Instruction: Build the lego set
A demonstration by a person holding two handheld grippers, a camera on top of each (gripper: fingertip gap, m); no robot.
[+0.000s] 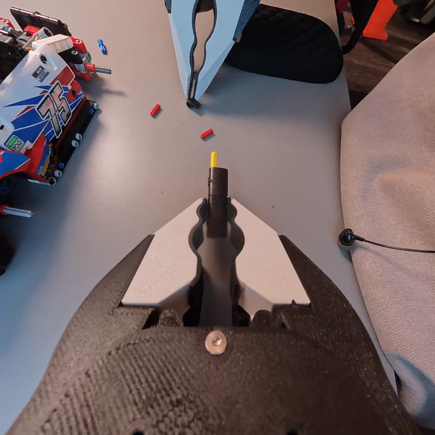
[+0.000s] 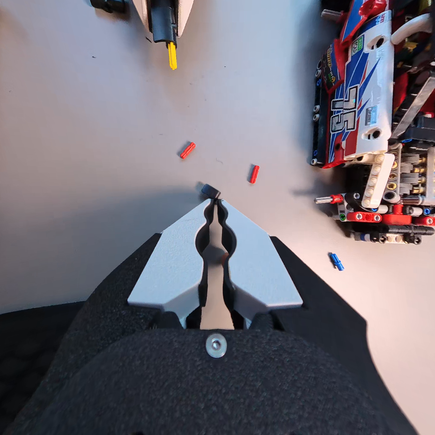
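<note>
Two grippers work over a grey table [image 1: 259,153]. Left wrist view: left gripper [image 1: 217,202], centre frame, clamped on a black connector sleeve [image 1: 217,186] with a yellow axle [image 1: 213,159] poking out its far end. Beyond it, two red pins [image 1: 207,133] lie loose mid-frame, a blue pin [image 1: 101,46] sits upper left, and the partly built race car [image 1: 44,113] fills the left edge. Right gripper [image 1: 193,98] comes down from top centre, its tips pinching a small black bush [image 1: 193,103] at the table surface. A grey fabric seat [image 1: 388,188] runs along the right edge. Right wrist view: right gripper [image 2: 214,200] centre, its tips together on the small black bush [image 2: 210,190], which shows only at the very tips and looks tilted; the hold seems thin. Left gripper [image 2: 162,30] at top, yellow axle [image 2: 172,56] pointing down-frame toward it. Race car [image 2: 367,113] at right edge, blue pin [image 2: 337,261] lower right. Judged step: threading the bush onto the axle. To do it well, lift the bush clear, square its hole to the axle's cross-section, hold the sleeve steady, then push straight along the axle without twisting.
</note>
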